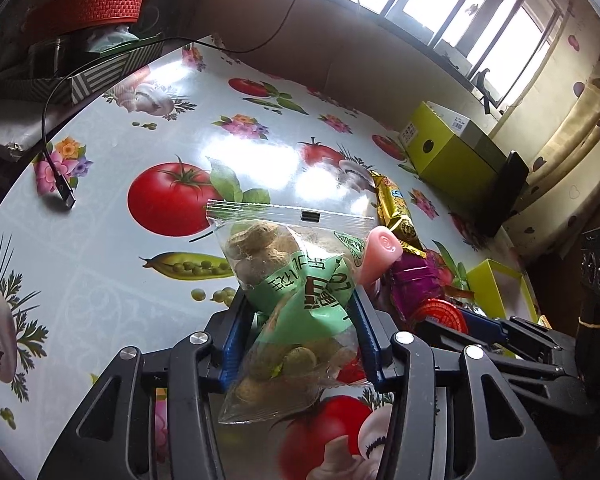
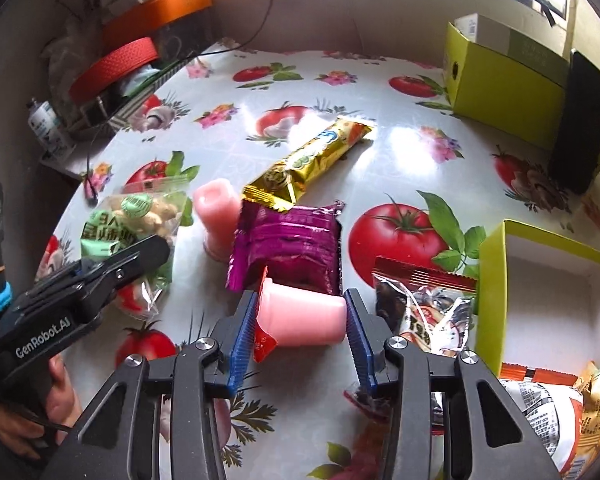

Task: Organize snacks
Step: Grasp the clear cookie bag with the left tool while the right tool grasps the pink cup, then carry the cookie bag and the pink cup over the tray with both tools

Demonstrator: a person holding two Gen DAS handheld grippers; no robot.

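Snack packets (image 2: 288, 244) lie on the floral table (image 2: 380, 168).

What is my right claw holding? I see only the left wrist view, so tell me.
Observer: The right claw is closed on a pink cup lying on its side, pads at lid and base.
Operator: Say what lies right of it.
Observer: A red packet, between the cup and the green box.
Operator: Report the box's inside.
Observer: The white floor I can see holds nothing; more packets lie outside its near wall.
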